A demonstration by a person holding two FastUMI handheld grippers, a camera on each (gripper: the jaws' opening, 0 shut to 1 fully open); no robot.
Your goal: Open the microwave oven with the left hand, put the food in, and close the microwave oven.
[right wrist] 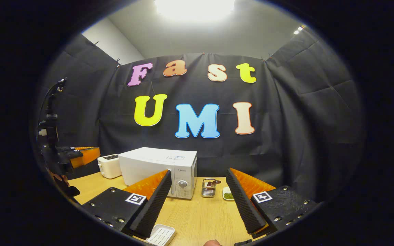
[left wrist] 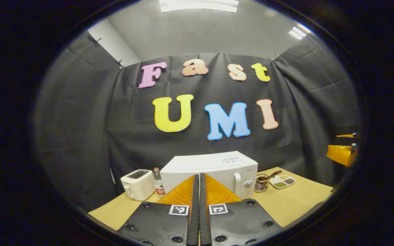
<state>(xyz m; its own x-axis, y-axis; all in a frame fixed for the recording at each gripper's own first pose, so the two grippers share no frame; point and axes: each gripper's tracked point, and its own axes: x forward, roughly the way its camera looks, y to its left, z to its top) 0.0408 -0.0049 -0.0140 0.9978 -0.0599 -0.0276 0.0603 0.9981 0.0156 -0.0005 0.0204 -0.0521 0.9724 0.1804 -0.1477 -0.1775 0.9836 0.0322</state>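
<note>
White microwave oven (left wrist: 214, 171), door closed, on wooden surface (right wrist: 197, 212); left gripper (left wrist: 197, 191) jaws pressed together, right gripper (right wrist: 197, 201) jaws wide, empty.

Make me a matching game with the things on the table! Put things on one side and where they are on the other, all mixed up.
Things:
1. white two-slot toaster
2. clear plastic water bottle with red label
3. shiny metal utensil holder
4. left tongs

Places or states:
A. just right of the white microwave oven
B. shut
C. farthest left on the wooden table
D. between toaster and microwave

Pairs: 1-C, 2-D, 3-A, 4-B
</note>
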